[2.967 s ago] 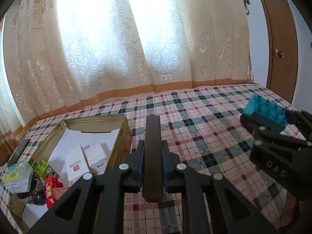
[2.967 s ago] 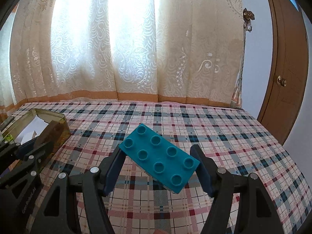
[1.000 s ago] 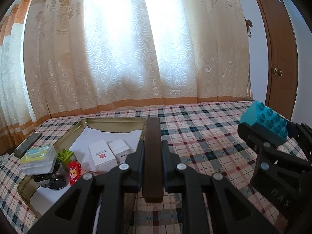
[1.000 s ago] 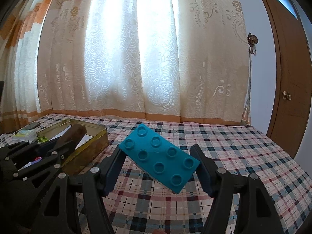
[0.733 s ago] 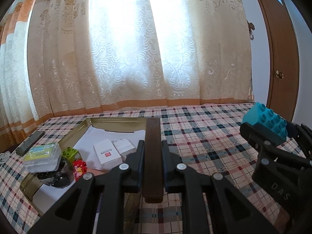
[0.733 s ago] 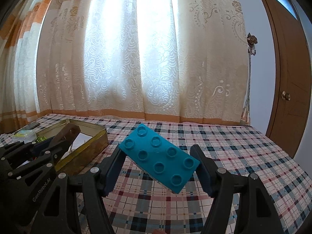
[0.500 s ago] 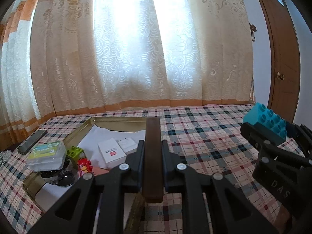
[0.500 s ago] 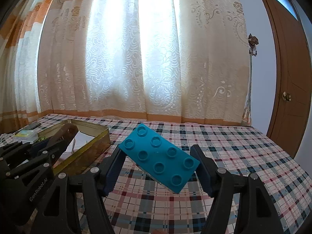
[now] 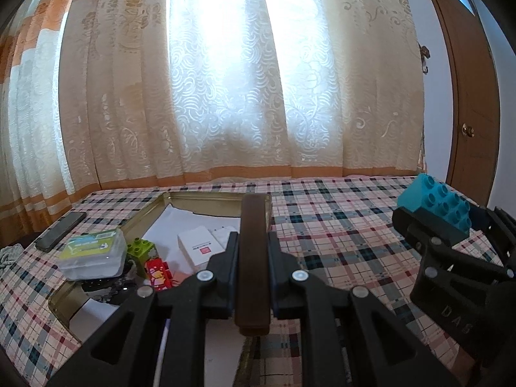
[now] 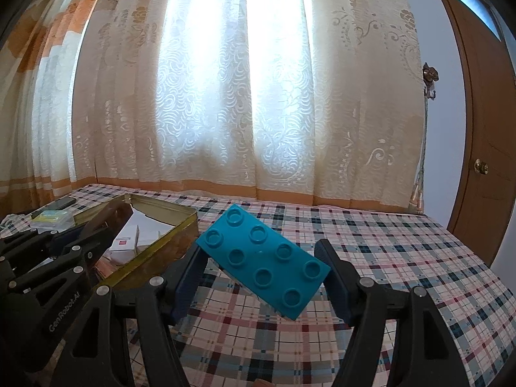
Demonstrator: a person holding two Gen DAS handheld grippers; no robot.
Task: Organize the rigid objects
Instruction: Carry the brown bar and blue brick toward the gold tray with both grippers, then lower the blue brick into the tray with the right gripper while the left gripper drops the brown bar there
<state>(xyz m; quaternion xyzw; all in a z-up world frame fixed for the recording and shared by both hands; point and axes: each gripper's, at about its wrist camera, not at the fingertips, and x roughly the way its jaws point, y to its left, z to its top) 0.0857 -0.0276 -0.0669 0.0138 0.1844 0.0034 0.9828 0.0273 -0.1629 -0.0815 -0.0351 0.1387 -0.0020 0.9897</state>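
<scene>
My left gripper (image 9: 253, 245) is shut on a flat dark brown bar (image 9: 253, 258) that stands on edge between its fingers and points at the gold tin (image 9: 206, 197). The same gripper (image 10: 106, 222) shows at the left of the right wrist view, over the tin (image 10: 174, 238). My right gripper (image 10: 262, 258) is shut on a teal toy brick (image 10: 262, 259) with round studs, held tilted above the plaid cloth. In the left wrist view the teal brick (image 9: 435, 204) and the right gripper (image 9: 451, 225) sit at the right edge.
The tin holds a white box (image 9: 200, 248), a green brick (image 9: 142, 248), a red piece (image 9: 156, 272) and a clear plastic case (image 9: 93, 254). A phone (image 9: 61, 230) lies left of it. Plaid cloth (image 10: 403, 258) covers the surface; curtains behind, a wooden door (image 10: 483, 161) at right.
The left gripper with the brown bar has drifted left, so the tin and its contents now sit nearer the middle of its view. The right gripper has kept still with the brick.
</scene>
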